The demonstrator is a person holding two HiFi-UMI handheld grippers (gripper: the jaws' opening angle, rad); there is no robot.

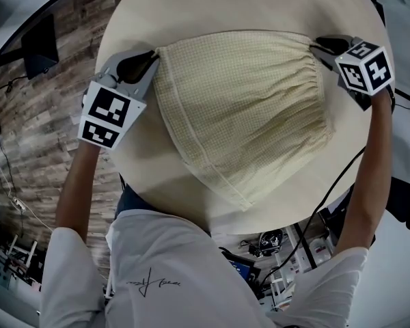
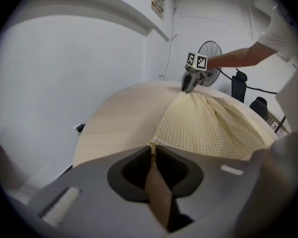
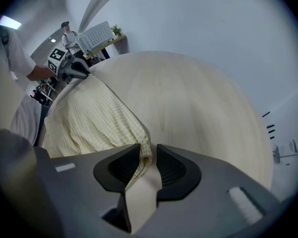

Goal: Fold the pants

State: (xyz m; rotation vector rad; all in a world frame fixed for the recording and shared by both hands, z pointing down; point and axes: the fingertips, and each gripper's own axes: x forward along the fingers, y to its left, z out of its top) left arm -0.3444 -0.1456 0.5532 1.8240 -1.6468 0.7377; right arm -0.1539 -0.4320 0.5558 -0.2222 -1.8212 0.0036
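Pale yellow checked pants lie folded flat on the round beige table, gathered waistband at the right. My left gripper is at the cloth's far left corner. In the left gripper view its jaws stand nearly together, pinching the corner of the pants. My right gripper is at the far right corner, pointing steeply down. In the right gripper view its jaws stand apart, with bunched cloth lying loose between them. Each gripper shows in the other's view: the right gripper and the left gripper.
The table's near edge is close to my body. A black fan and dark chairs stand beyond the table. A person stands by a far desk. Cables and clutter lie under the table.
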